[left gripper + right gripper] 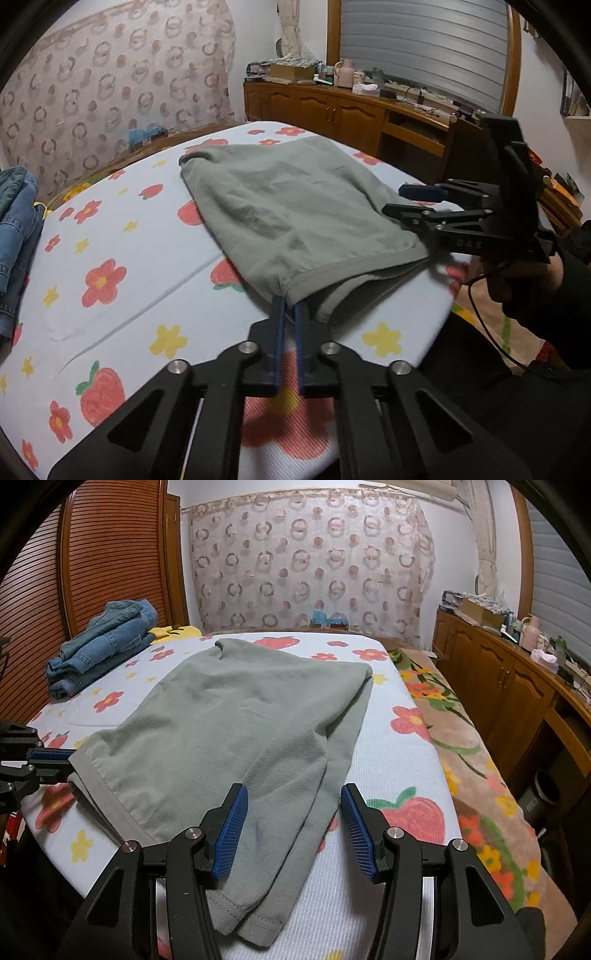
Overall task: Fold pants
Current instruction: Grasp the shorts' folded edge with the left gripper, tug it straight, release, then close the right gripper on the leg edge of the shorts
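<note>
Grey-green pants (288, 206) lie folded lengthwise on the flower-print bed sheet (129, 277). At the near hem, my left gripper (290, 306) is shut on a corner of the pants, with fabric pinched between its blue pads. It also shows at the left edge of the right wrist view, left gripper (68, 762), at the hem corner. My right gripper (293, 790) stands open, and the other leg end of the pants (236, 716) lies between its pads unpressed. In the left wrist view the right gripper (395, 201) is at the pants' right edge, held by a hand.
Folded denim clothes (99, 646) are stacked at the bed's far left corner. A floral blanket (461, 738) runs along the bed's right side. A wooden cabinet (498, 679) with clutter on top stands beyond it, with a small bin (543, 794) on the floor.
</note>
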{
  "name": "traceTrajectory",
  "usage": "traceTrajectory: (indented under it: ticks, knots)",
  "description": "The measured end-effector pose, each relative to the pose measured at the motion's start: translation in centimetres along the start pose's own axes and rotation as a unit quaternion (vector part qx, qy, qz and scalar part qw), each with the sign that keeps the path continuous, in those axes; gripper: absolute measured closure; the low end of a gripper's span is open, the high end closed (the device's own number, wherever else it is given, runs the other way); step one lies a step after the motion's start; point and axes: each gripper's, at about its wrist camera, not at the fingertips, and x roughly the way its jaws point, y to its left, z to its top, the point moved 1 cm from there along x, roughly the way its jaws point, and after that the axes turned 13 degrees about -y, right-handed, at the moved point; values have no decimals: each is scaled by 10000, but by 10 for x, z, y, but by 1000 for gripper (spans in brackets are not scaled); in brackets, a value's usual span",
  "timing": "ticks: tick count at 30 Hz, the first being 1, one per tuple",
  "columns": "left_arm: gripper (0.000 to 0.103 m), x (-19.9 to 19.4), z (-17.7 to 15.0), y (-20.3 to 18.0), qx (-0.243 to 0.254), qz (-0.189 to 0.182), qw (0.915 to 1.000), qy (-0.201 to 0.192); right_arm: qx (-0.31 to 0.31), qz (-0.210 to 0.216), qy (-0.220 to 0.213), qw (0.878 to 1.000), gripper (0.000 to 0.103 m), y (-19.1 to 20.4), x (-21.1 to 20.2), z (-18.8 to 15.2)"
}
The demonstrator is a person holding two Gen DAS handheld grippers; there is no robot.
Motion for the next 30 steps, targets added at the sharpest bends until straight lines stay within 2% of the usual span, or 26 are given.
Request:
traceTrajectory:
  ticks: [9, 15, 23, 26, 30]
  knots:
    - [101, -19, 1, -4, -23, -40, 9999, -149, -15, 24, -26, 10000, 48, -3, 1, 0]
    - [101, -13, -13, -9, -5, -28, 9999, 124, -11, 23, -27, 10000, 48, -3, 1, 1]
    - [100, -14, -10, -2, -120, 77, 9998, 113, 10, 60, 152, 9999, 48, -6, 2, 5]
    - [85, -13, -10, 2, -93, 196, 9997, 114, 112, 12, 221, 9997, 48, -11, -2, 6]
    - [59, -15, -6, 8, -110, 352, 9993, 21, 159, -31, 212, 9996, 48, -13, -12, 6]
